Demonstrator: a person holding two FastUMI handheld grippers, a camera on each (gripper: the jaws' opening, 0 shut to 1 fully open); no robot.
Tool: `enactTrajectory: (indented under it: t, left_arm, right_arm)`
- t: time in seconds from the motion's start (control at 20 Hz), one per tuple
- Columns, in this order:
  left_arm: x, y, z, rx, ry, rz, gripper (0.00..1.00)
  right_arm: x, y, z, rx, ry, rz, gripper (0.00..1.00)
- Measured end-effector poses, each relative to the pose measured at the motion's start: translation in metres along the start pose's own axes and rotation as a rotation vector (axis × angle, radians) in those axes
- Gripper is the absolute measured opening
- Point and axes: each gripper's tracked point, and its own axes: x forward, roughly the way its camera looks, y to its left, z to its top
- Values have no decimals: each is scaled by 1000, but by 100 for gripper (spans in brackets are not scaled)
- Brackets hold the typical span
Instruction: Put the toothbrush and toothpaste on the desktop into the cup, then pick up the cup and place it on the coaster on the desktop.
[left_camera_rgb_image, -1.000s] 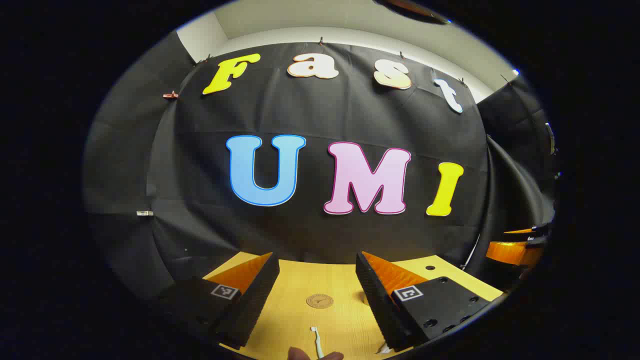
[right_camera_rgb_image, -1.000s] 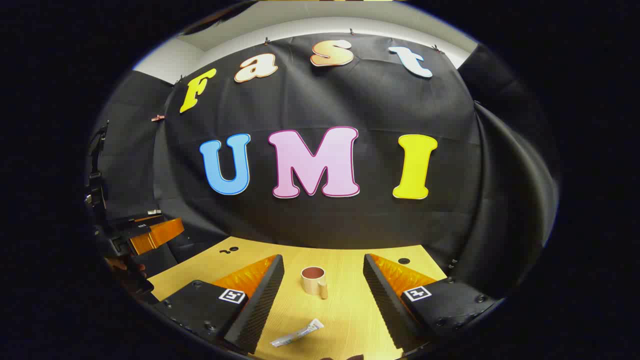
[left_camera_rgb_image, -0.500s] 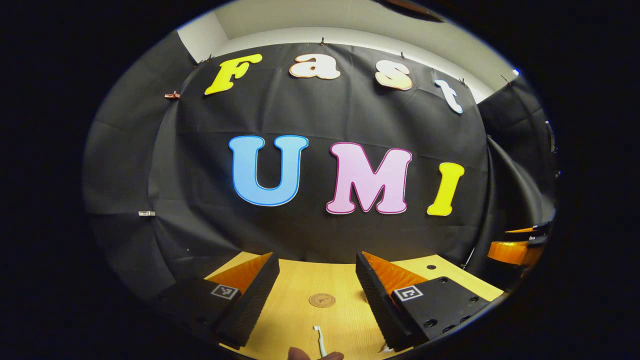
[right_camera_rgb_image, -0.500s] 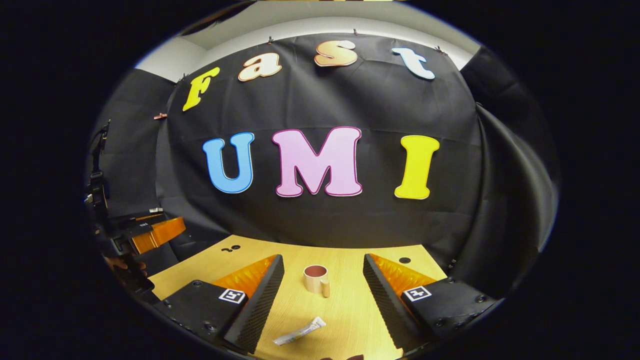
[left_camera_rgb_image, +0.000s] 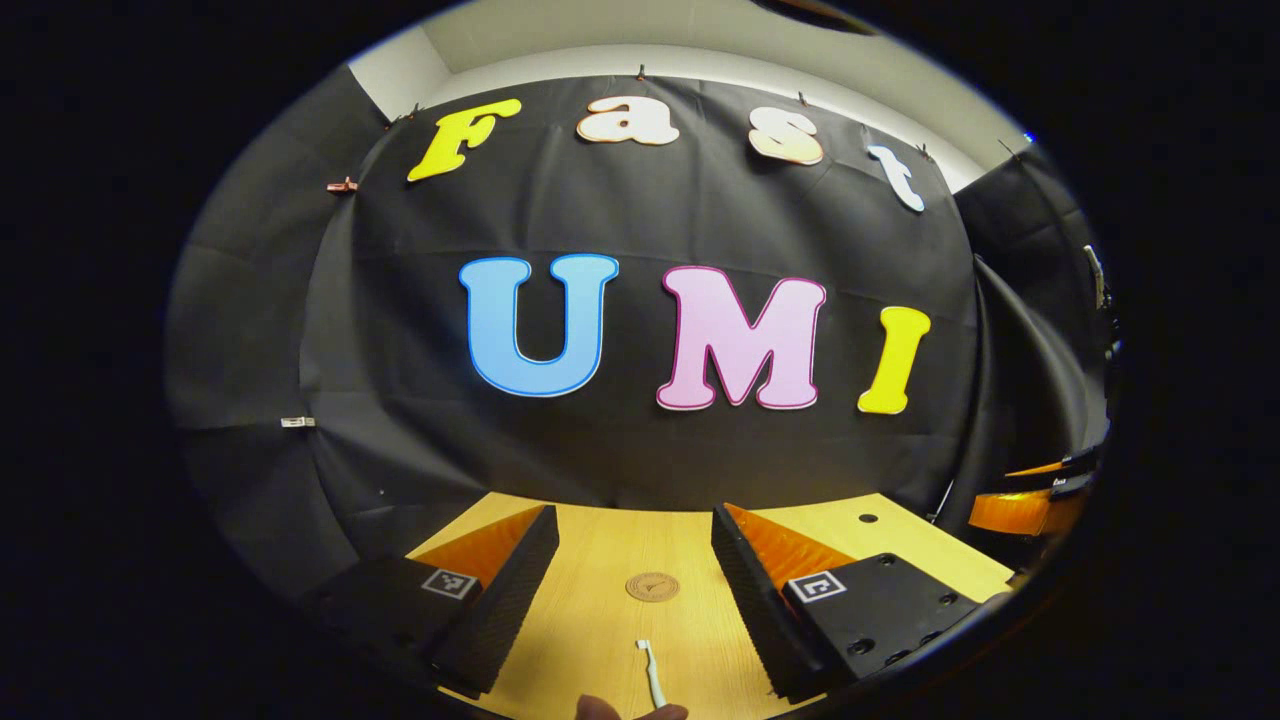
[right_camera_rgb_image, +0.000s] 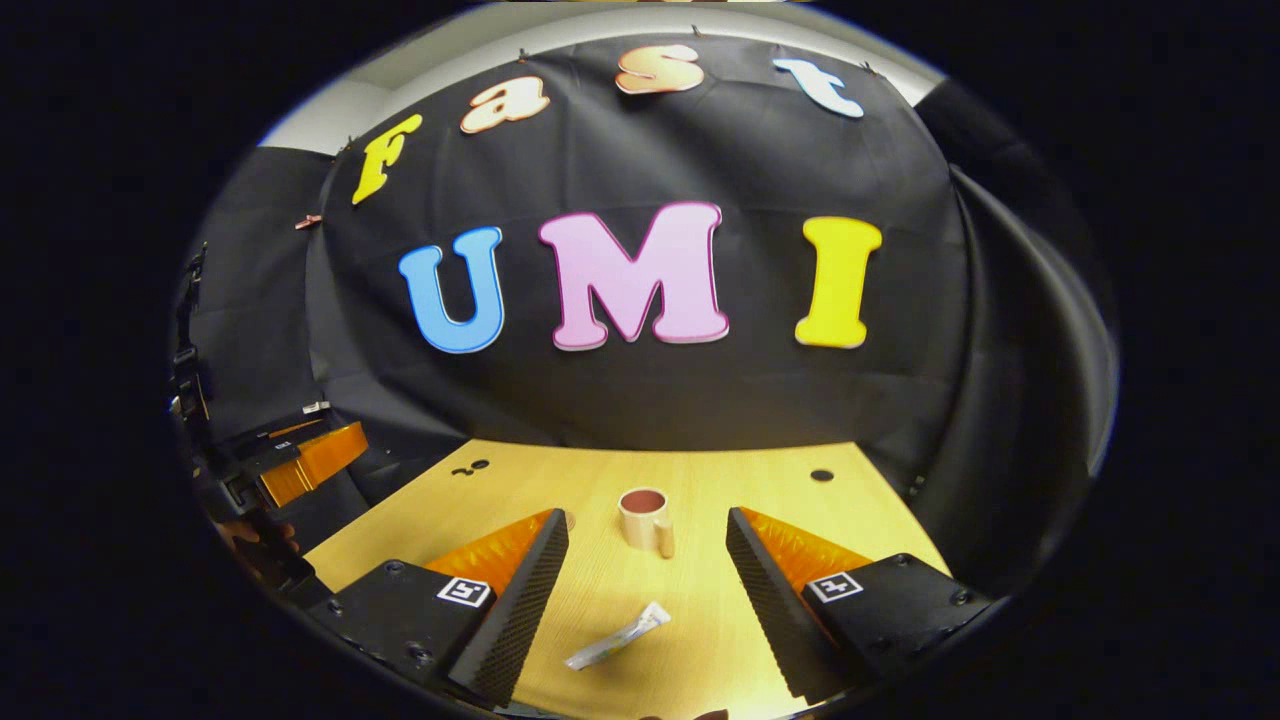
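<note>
Both cameras have tipped down a little since 1 second ago, so more of the worktop (right_camera_rgb_image: 740, 480) shows and every object sits slightly farther up than before.

Seen from the left gripper view, the left tongs (left_camera_rgb_image: 635, 590) are released, their 2 black ribbed fingers (left_camera_rgb_image: 505, 600) spread wide with nothing between them. The toothbrush (left_camera_rgb_image: 652, 675) lies flat on the wood in the gap, close to the camera, its long axis running almost straight away from the lens and its bristle head at the far end. A fingertip (left_camera_rgb_image: 598, 708) of the person shows at the bottom edge just left of the handle. Beyond the brush, well apart from it, the round coaster (left_camera_rgb_image: 652, 586) lies bare on the worktop.

Seen from the right gripper view, the left tongs appear again at the far left edge, orange and black. The right tongs (right_camera_rgb_image: 648, 590) are also released, fingers wide apart and gripping nothing. Between them the toothpaste (right_camera_rgb_image: 618, 637) lies flat, its long axis on a diagonal from near-left to far-right; which end carries the cap I cannot tell. Farther off stands the cup (right_camera_rgb_image: 644, 517), upright, handle turned toward the camera, its reddish interior holding nothing.
</note>
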Motion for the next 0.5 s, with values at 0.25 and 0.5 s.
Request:
enactTrajectory:
  t: [0.25,0.5]
  left_arm:
    - [-2,4,-34,20,73,-1,97]
    - [-3,14,-68,27,140,21,97]
  right_arm:
    - [24,4,-71,146,225,-3,98]
    - [51,3,-151,301,435,-47,98]
